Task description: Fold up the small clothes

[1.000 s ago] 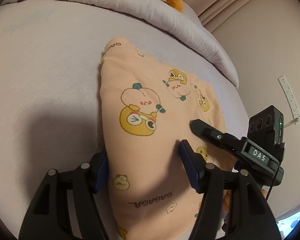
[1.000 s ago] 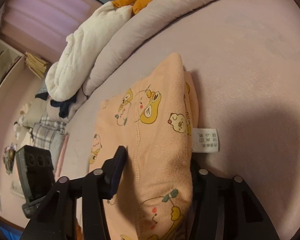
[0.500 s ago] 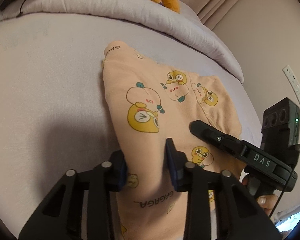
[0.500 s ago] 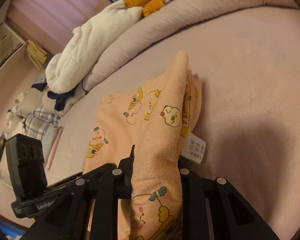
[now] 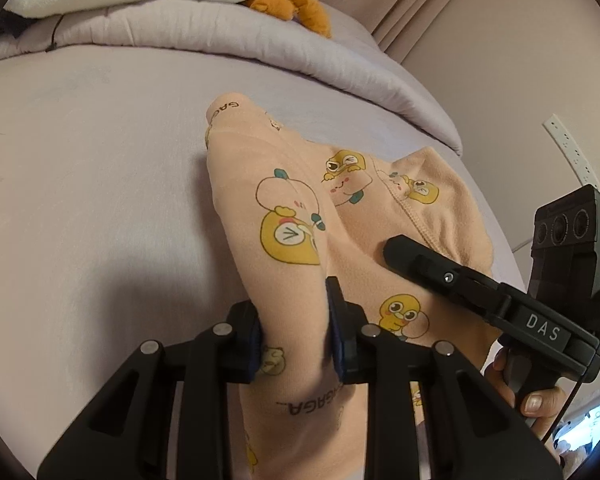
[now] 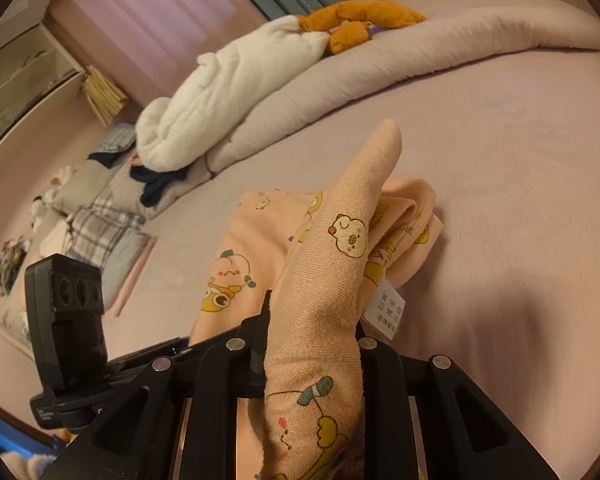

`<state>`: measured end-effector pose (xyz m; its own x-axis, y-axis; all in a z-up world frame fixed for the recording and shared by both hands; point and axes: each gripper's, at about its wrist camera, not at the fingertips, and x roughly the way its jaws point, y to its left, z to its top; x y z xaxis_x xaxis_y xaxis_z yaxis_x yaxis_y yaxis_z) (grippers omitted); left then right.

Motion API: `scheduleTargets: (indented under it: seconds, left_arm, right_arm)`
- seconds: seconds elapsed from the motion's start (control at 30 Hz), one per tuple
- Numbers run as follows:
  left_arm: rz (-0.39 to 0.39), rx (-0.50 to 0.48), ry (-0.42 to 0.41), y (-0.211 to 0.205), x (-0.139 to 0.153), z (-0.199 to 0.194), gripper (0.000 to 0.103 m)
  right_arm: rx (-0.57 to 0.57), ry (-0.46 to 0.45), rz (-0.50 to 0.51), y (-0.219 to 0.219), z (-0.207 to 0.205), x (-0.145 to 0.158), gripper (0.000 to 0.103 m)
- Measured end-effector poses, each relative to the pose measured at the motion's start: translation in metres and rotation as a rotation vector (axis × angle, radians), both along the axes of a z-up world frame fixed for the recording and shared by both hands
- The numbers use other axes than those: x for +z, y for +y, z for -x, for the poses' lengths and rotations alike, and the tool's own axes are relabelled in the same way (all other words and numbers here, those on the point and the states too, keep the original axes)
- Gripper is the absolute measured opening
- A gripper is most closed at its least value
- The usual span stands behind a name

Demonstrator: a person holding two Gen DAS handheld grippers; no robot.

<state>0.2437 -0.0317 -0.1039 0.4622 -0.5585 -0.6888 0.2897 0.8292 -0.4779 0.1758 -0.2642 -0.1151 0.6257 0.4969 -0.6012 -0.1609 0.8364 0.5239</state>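
Observation:
A small peach garment point(image 5: 364, 216) with yellow cartoon prints lies on the lilac bed sheet point(image 5: 80, 168). My left gripper point(image 5: 294, 332) is shut on its left edge, which rises in a pinched ridge between the jaws. My right gripper point(image 6: 312, 344) is shut on the garment's point(image 6: 320, 280) right edge and holds it lifted; a white care label point(image 6: 386, 312) hangs beside it. The right gripper's body point(image 5: 500, 304) shows in the left wrist view over the garment's right side. The left gripper's body point(image 6: 66, 320) shows at the left of the right wrist view.
A rolled lilac duvet point(image 5: 220, 36) borders the far side of the bed, with a white blanket point(image 6: 220, 92) and an orange plush toy point(image 6: 360, 16) on it. Plaid and dark clothes point(image 6: 100, 224) lie piled at the left. A wall point(image 5: 520, 80) with a power strip point(image 5: 572, 152) stands at the right.
Both grippers closed from open onto the garment's side edges. Both edges have since lifted off the sheet into raised folds.

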Motion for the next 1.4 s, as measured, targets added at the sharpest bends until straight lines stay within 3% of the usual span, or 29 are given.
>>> scheduleTargets:
  seconds: [0.33,0.7,1.4]
  left_arm:
    - [-0.001,-0.001,-0.078,0.0,0.038,0.059,0.026]
    - [-0.007,0.019,-0.155,-0.016,0.043,0.056,0.027]
    - [-0.03,0.107,-0.206,0.019,0.052,0.09,0.027]
  right_arm:
    - [0.024,-0.079,-0.013,0.004,0.05,0.038,0.023]
    - [0.063,-0.16,0.004,0.019,0.092,0.071,0.023]
    - [0.18,-0.218,0.041,0.062,0.124,0.089,0.023]
